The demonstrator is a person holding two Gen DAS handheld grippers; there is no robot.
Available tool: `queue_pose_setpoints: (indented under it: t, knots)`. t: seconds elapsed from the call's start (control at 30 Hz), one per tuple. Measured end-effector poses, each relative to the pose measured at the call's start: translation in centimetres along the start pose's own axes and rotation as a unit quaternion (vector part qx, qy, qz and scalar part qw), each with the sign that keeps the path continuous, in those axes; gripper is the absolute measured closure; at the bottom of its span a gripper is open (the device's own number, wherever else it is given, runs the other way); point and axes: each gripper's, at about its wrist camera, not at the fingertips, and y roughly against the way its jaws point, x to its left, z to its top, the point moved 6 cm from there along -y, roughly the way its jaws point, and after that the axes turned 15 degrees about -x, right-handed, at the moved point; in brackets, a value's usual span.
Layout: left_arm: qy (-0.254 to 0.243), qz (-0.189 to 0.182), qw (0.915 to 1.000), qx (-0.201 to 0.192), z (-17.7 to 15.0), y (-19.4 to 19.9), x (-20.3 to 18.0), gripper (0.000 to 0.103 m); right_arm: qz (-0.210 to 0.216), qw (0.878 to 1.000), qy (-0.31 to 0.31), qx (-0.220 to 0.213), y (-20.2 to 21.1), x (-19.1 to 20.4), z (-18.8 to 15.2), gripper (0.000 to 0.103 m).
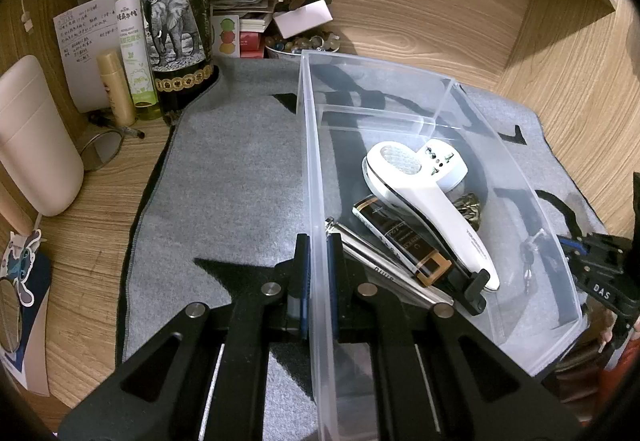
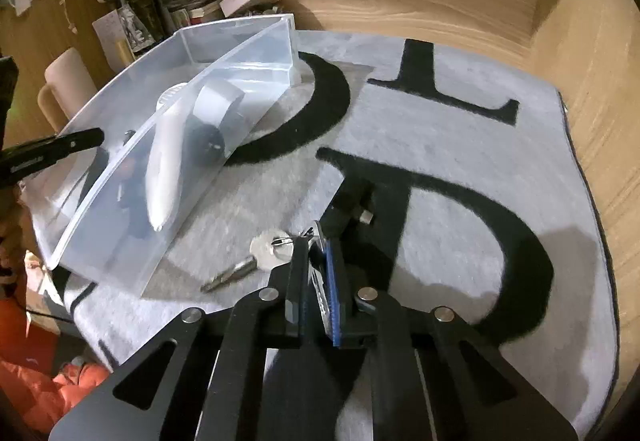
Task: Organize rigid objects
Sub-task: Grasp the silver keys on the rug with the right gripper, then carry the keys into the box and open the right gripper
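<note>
We clamp the clear plastic bin (image 1: 400, 89) wall with the left gripper (image 1: 318, 261); beside the bin, the right gripper (image 2: 316, 261) grips a flat metal key bunch (image 2: 272, 247) over grey felt mat (image 2: 440, 129).

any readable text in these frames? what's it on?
"DAS": right gripper body, left wrist view.
"REPELLENT FLORAL WATER": green spray bottle.
Large letters "O", "L", "D": grey mat.
Wine bottle label, handwritten notes, white handheld device: too small or blurred.

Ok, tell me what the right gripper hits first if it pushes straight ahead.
Probably only the grey mat: the right gripper, shut on the keys, points across it; the clear bin lies off left. Depth is unclear.
</note>
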Motion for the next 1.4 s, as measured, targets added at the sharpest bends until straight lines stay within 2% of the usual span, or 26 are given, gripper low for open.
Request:
queue_pose_setpoints:
  t: [0.17,0.27,0.33,0.37,0.53,0.6,0.87,1.4]
  knots:
    - [-0.001,0.0,1.0,-0.001,0.0,0.0,0.1,0.096,-0.002,0.999,-0.02,0.025,1.0,-0.8,-1.1,0.094]
    - [0.001,-0.001,1.0,-0.001,0.0,0.1,0.3,0.096,-0.018,0.999,-0.006,0.029,1.3,-0.8,-1.3,0.082]
    - [0.0,-0.001,1.0,-0.001,-0.1,0.1,0.2,0.096,-0.029,0.999,0.006,0.03,1.1,-0.8,-1.3,0.067]
    - [0.0,0.0,1.0,-0.001,-0.1,0.1,0.2,0.096,-0.032,0.999,0.011,0.028,1.0,-0.7,-1.2,0.066]
    - [0.0,0.0,1.0,-0.001,-0.1,0.1,0.2,0.096,-0.03,0.999,0.037,0.018,-0.1,0.0,-1.0,0.068]
    - [0.0,0.0,1.0,-0.001,-0.1,0.1,0.2,0.096,-0.029,0.999,0.037,0.01,-0.3,0.0,-0.8,0.081]
    - [-0.001,0.001,1.0,0.0,-0.1,0.1,0.3,0.096,-0.035,0.999,0.011,-0.03,1.1,-0.1,1.1,0.081]
    - [-0.001,0.001,1.0,0.0,-0.1,0.2,0.2,0.096,0.005,0.985,0.056,-0.162,5.0,4.7,10.4,0.081]
